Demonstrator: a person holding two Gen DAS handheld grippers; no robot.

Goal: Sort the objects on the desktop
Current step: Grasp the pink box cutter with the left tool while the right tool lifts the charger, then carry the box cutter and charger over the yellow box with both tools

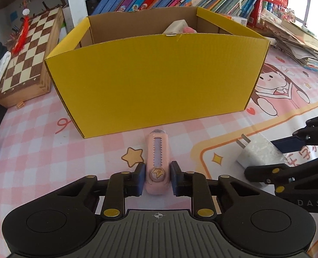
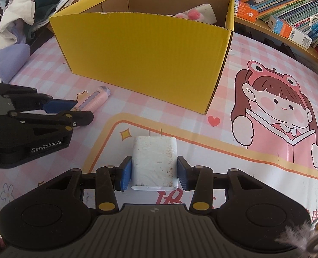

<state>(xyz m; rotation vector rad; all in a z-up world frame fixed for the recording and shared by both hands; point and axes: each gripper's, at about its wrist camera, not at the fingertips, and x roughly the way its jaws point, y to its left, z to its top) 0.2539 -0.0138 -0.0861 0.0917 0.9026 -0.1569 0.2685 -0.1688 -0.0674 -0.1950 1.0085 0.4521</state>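
Two items left on surface, near its front edge: pink utility knife between left gripper fingers, white charger between right gripper fingers; both nearly closed, contact unclear. Yellow box already holds something pale.

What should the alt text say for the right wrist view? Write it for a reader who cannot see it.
The right gripper straddles a white charger plug lying on a pink cartoon desk mat, its blue pads close beside the plug's sides. Behind stands an open yellow cardboard box; at left the left gripper is at a pink utility knife.
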